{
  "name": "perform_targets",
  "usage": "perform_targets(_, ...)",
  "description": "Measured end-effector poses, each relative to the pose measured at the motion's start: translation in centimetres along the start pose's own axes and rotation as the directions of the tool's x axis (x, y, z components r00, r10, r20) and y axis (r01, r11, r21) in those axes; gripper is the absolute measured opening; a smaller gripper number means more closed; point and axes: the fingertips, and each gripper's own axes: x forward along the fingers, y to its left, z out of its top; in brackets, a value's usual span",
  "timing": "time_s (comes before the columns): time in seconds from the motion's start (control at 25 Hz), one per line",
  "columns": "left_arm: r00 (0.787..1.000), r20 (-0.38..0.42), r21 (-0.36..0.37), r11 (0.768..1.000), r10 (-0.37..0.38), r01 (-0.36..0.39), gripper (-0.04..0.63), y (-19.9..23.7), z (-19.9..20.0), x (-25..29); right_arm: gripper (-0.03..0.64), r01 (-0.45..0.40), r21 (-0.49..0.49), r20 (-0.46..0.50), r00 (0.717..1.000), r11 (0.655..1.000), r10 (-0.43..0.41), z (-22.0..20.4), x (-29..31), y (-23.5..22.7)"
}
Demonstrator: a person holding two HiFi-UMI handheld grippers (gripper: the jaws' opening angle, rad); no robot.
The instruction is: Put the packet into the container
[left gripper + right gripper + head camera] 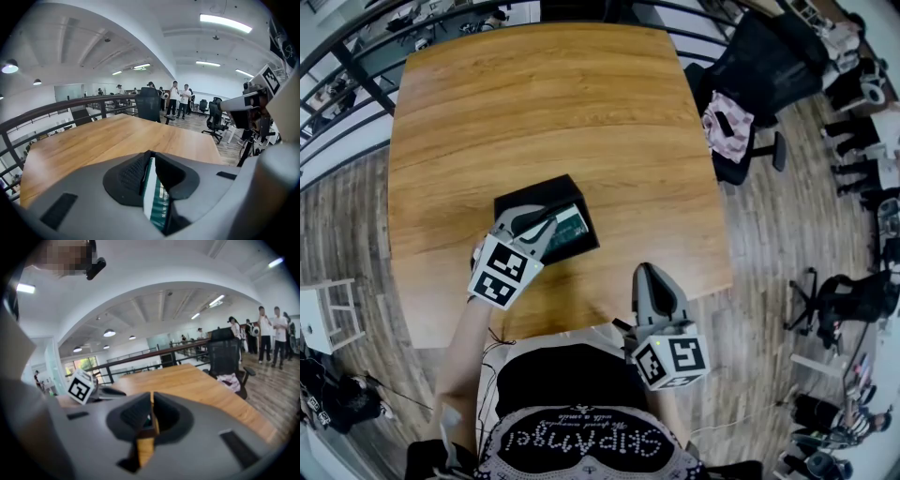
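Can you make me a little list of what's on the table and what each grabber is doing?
Table: wooden table, with one box on it
Container: black container, near the person's side of the table
Packet: green and white packet, pinched on edge between two jaws
Left gripper: left gripper shut on the packet, above the container in the head view
Right gripper: right gripper, jaws together, holding nothing, off to the side of the container
Packet let go: not yet
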Motion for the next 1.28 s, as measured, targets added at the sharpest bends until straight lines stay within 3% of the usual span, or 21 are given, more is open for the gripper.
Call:
perform_targets(0.36, 0.987, 0.102, -0.06, 0.991, 0.127, -0.121, 0.028, 1.3, 1.8, -2.1, 0.041, -0.012, -0.011, 0.024, 1.0, 1.0, 0.012, 0.3, -0.8, 0.0)
perform_targets(0.72, 0.941, 0.203, -0.147, 0.958, 0.271, -0.244, 0.027, 1.9, 4.1, -6.5, 0.041, -0.056, -0.03, 0.049, 0.997, 0.998, 0.057, 1.0, -0.9, 0.7)
perform_targets(0.88, 0.904, 0.274, -0.203, 0.938, 0.329, -0.28, 0.026, 2.0, 5.4, -9.6, 0.041, -0.084, -0.047, 0.059, 0.995, 0.995, 0.086, 1.3, -0.7, 1.4)
perform_targets(1.08, 0.839, 0.376, -0.247, 0.916, 0.392, -0.317, 0.026, 1.3, 7.4, -14.2, 0.041, -0.12, -0.07, 0.074, 0.989, 0.99, 0.125, 1.9, -0.6, 2.4)
perform_targets(1.28, 0.774, 0.42, -0.287, 0.878, 0.474, -0.382, 0.026, 0.7, 7.9, -18.5, 0.041, -0.153, -0.09, 0.091, 0.983, 0.984, 0.161, 2.9, -0.5, 3.3)
